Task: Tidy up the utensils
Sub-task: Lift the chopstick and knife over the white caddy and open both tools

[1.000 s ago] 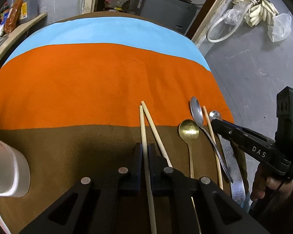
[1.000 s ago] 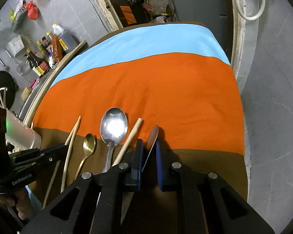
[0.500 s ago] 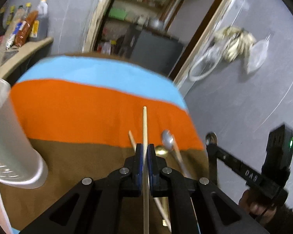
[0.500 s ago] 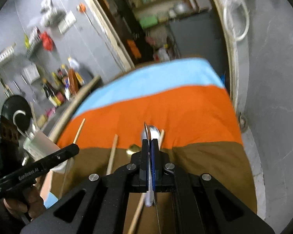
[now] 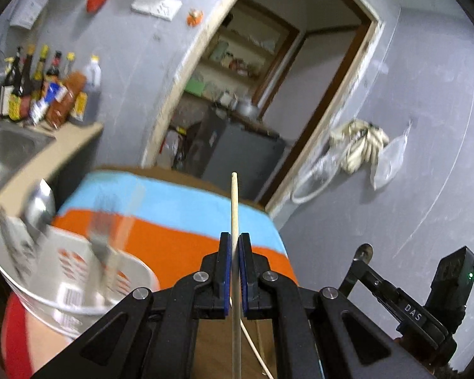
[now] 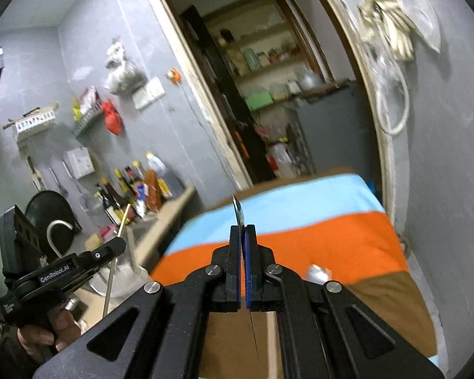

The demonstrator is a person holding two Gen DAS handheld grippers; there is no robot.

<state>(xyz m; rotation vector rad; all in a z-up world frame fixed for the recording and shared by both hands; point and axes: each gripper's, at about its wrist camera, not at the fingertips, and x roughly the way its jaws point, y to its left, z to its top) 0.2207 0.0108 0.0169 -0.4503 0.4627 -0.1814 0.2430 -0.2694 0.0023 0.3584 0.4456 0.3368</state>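
Left gripper (image 5: 233, 246) clamped on chopstick (image 5: 234, 202), right gripper (image 6: 242, 237) clamped on a thin metal utensil (image 6: 238, 211), probably a knife; drop both tip-down into blurry white holder (image 5: 79, 284) without tipping it.

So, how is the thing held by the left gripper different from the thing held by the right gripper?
The left gripper holds a wooden chopstick; the right gripper holds a metal utensil.
The chopstick is round, pale and matte; the metal utensil is flat, thin and shiny.
The chopstick sticks out far past the pads; the metal utensil shows only a short tip.
Both are clamped between shut jaws, pointing forward above the striped cloth.
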